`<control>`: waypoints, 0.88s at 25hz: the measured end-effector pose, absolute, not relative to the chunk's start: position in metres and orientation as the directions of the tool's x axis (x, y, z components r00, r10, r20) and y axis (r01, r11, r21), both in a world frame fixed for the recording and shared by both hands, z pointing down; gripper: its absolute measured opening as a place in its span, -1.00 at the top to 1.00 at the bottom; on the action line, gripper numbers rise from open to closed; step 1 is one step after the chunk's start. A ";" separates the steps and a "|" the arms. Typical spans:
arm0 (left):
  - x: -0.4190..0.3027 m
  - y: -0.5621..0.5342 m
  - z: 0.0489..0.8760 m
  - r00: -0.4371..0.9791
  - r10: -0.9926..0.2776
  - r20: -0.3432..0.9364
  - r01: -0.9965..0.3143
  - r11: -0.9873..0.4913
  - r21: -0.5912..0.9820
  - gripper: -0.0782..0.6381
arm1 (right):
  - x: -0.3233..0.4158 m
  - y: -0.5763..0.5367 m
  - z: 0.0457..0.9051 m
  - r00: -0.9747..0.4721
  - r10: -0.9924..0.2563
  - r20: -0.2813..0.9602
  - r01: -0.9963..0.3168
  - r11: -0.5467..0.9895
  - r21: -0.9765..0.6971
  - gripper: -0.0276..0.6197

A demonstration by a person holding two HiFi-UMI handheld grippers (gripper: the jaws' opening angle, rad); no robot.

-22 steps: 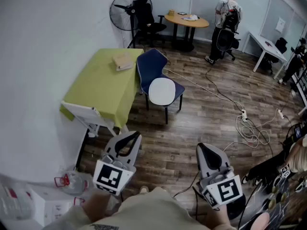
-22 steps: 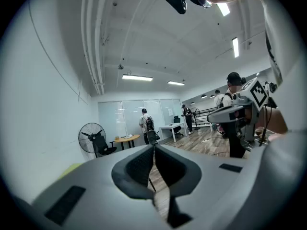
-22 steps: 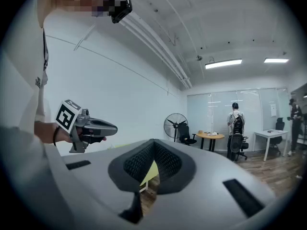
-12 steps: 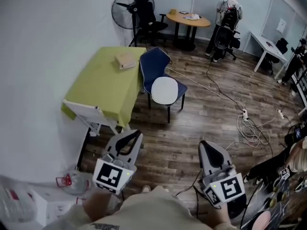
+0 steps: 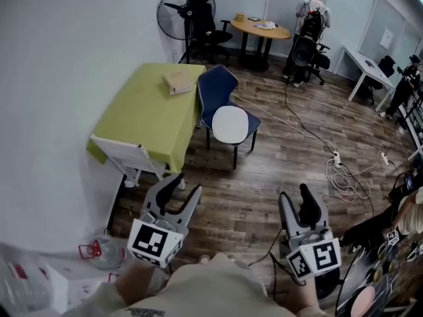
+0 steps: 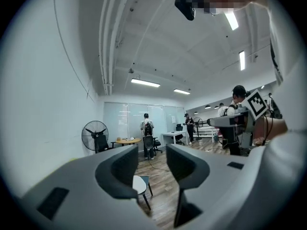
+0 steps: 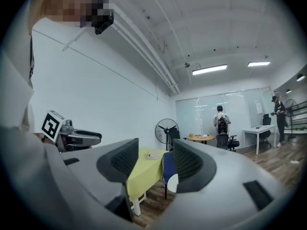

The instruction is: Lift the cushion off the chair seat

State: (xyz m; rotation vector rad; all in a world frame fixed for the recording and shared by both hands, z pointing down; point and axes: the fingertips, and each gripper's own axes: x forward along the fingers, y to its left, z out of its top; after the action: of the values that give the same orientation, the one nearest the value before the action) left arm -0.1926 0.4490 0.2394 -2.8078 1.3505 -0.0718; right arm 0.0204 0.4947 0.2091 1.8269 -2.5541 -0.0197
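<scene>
The fingers (image 6: 120, 171) of the left gripper (image 5: 185, 185) stand apart and there is nothing between them; through the gap only the far room shows. The fingers (image 7: 189, 164) of the right gripper (image 5: 295, 193) also stand apart and hold nothing. Both grippers are at the bottom of the head view, left and right of centre, and they point level toward the room, above the wooden floor (image 5: 264, 170).

The white cushion (image 5: 229, 124) lies flat on the seat of the blue chair (image 5: 215, 84), a little above the centre of the head view and well apart from both grippers. The chair stands just beside the right edge of the table (image 5: 149, 111), which has a green cloth over it. A small tan book-like thing (image 5: 178, 82) lies on the far end of the cloth. At the top of the frame are a standing fan (image 5: 182, 8), a round table (image 5: 264, 28) and a person (image 5: 310, 12) seen from behind. White cables (image 5: 344, 174) lie on the floor at the right.
</scene>
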 end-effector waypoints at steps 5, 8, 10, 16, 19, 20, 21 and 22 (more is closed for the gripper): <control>-0.215 0.455 0.239 0.623 -0.782 -0.004 -0.782 -0.623 -0.021 0.23 | 0.008 0.497 0.210 -0.294 -0.956 -0.005 -0.956 0.294 0.023 0.21; -0.229 0.456 0.246 0.613 -0.790 0.015 -0.790 -0.613 -0.023 0.23 | -0.004 0.499 0.215 -0.298 -0.955 0.014 -0.954 0.298 0.026 0.21; -0.234 0.456 0.247 0.606 -0.795 0.018 -0.795 -0.606 -0.023 0.23 | -0.006 0.499 0.216 -0.301 -0.953 0.019 -0.953 0.302 0.027 0.21; -0.239 0.443 0.252 0.597 -0.802 0.020 -0.802 -0.597 -0.035 0.23 | -0.011 0.485 0.222 -0.324 -0.946 0.015 -0.946 0.325 0.024 0.21; -0.237 0.431 0.256 0.596 -0.802 0.037 -0.801 -0.597 -0.049 0.23 | -0.010 0.471 0.228 -0.324 -0.945 0.036 -0.945 0.325 0.027 0.21; -0.235 0.426 0.256 0.594 -0.803 0.043 -0.802 -0.596 -0.046 0.23 | -0.008 0.466 0.229 -0.325 -0.945 0.036 -0.945 0.325 0.022 0.21; -0.233 0.421 0.257 0.590 -0.806 0.049 -0.805 -0.592 -0.038 0.23 | -0.005 0.462 0.229 -0.327 -0.944 0.032 -0.945 0.328 0.016 0.21; -0.232 0.416 0.258 0.584 -0.810 0.053 -0.810 -0.586 -0.032 0.23 | -0.003 0.457 0.229 -0.332 -0.943 0.025 -0.943 0.332 0.008 0.20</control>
State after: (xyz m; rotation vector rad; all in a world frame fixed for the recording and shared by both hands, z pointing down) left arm -0.2315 0.4155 0.2580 -2.7918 1.4276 -0.0970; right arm -0.0026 0.4570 0.2291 1.8011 -2.5426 0.0121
